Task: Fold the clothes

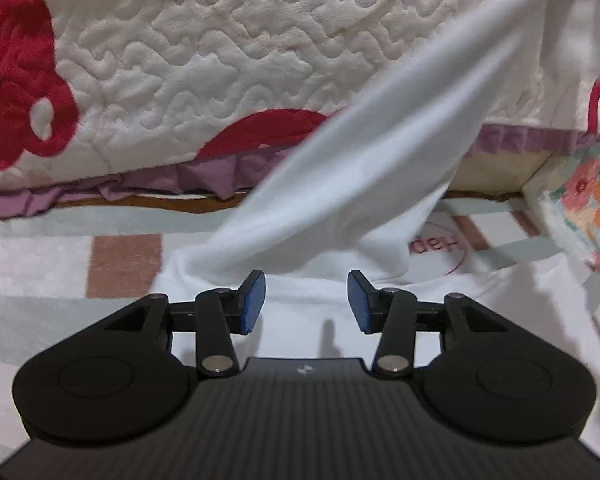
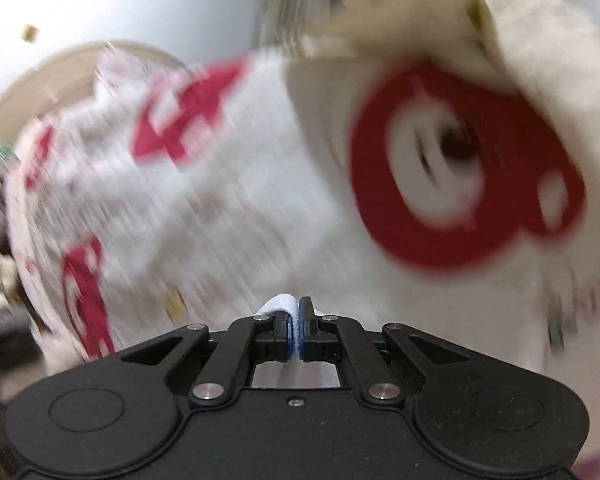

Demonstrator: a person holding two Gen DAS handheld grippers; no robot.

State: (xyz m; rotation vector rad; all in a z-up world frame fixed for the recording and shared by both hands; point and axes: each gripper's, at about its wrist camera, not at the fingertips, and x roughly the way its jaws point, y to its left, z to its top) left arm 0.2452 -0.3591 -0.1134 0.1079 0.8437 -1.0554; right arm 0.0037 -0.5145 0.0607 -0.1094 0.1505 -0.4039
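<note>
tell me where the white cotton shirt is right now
In the left wrist view, the white cotton shirt lies ahead of the open left tool, one part pulled up toward the upper right.

A: How many garments?
B: One white T-shirt (image 1: 364, 168) with a red circular print.
A: Grippers?
B: Two: the left gripper (image 1: 306, 300) and the right gripper (image 2: 297, 330).
A: Bedding?
B: One quilted white-and-red blanket (image 1: 204, 60), one checked mat (image 1: 60, 264), one floral cloth (image 1: 592, 200).
</note>
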